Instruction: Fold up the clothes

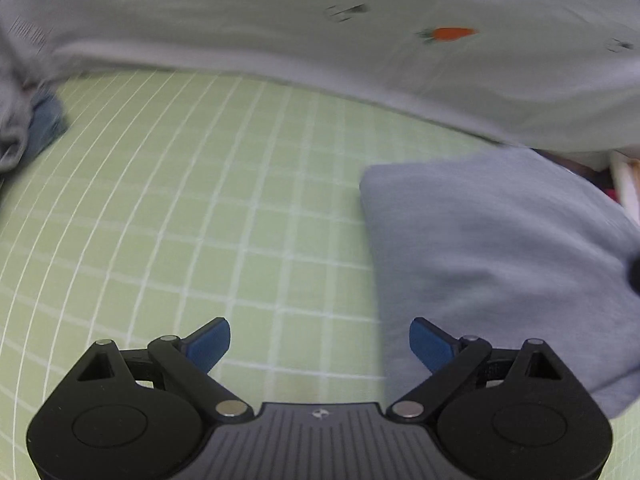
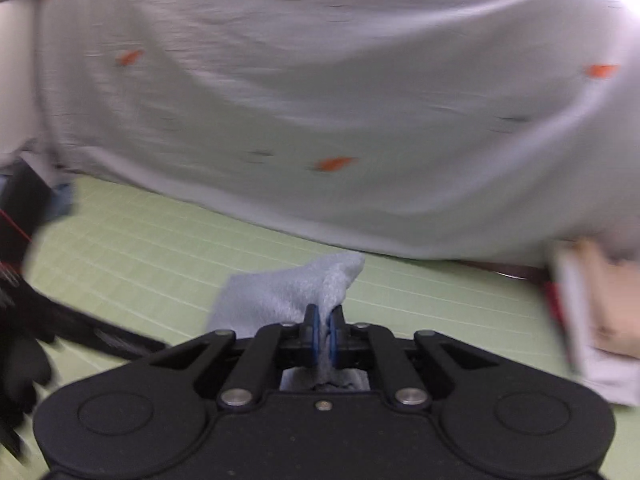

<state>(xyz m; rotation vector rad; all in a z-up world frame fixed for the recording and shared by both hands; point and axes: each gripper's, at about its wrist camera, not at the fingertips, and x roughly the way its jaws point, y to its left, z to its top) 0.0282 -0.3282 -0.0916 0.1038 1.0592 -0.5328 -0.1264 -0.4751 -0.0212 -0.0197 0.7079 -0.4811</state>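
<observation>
**Right hand-held gripper clamps grey cloth; left one stands wide apart**

The right hand-held gripper (image 2: 325, 332) has its two blue-padded fingers (image 2: 314, 334) pressed together on a pinch of the soft light grey-blue knit garment (image 2: 280, 292). The cloth bunches up beyond the fingertips and a fold of it also shows behind them, inside the black frame of the tool. The pinched corner stands above the pale green tabletop mat with a white grid (image 2: 160, 248).

In the left wrist view, the left hand-held gripper (image 1: 320, 344) has its blue pads (image 1: 210, 344) spread far apart with nothing between them; only the green gridded mat (image 1: 180, 220) lies under the gap. The right pad sits over the near left edge of the grey-blue garment (image 1: 500, 260), which spreads across the right side of the mat; whether it touches the cloth cannot be told.

Along the far side of the mat lies a large white cloth printed with small orange carrots (image 1: 360, 40), its hem resting on the mat (image 2: 320, 100). At the far left, a crumpled grey and blue piece of fabric (image 1: 36, 120) sits at the mat's edge. Both views are blurred.
</observation>
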